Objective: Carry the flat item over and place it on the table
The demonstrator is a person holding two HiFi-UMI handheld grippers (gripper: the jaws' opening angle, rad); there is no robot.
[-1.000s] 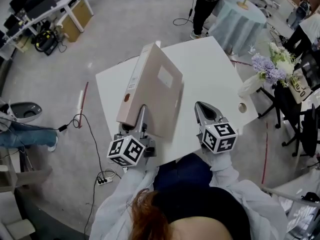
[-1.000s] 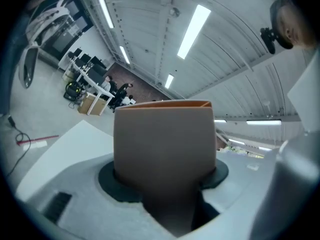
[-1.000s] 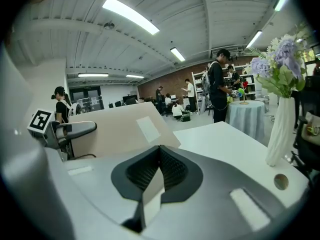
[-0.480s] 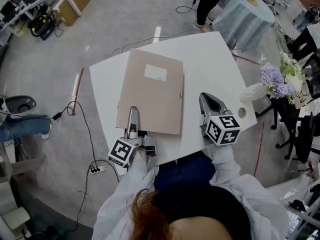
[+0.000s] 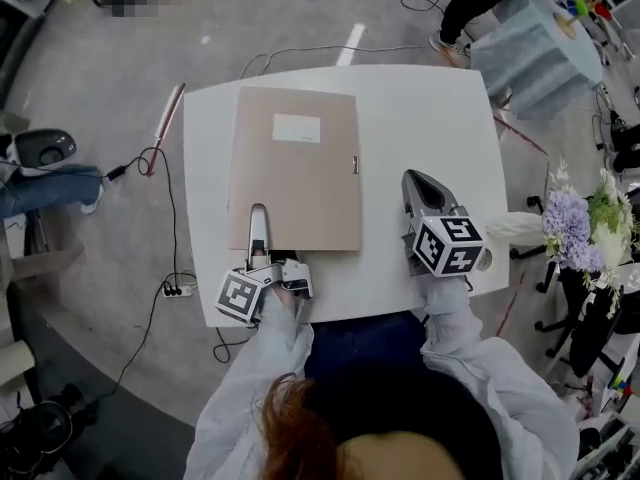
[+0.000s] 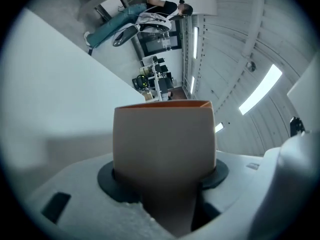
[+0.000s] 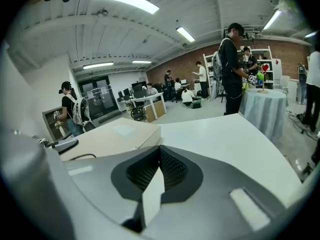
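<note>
Most of the job looks done: the beige box file (image 5: 295, 173) lies flat, cover up, on the left half of the white table (image 5: 430, 118), its long sides running away from the person and all four corners inside the tabletop. What seems to be left is the release. The left gripper (image 5: 258, 215) is clamped on the file's near edge, one jaw lying along the cover and the other under it, and in the left gripper view the file's thick end (image 6: 164, 149) fills the gap between the pads. With a jaw beneath it, that near edge may be sitting slightly proud of the table; the head view is too steep to say for sure. The right gripper (image 5: 420, 181) hovers over bare table to the right of the file, apart from it, jaws pressed together on nothing. The file itself is a plain, rigid, rectangular slab of tan card with a white label near its far end and a small clasp midway along its right edge. The right gripper view shows it (image 7: 110, 134) as a low block with a squared side wall, and the left gripper view shows an orange tint along its top rim.
</note>
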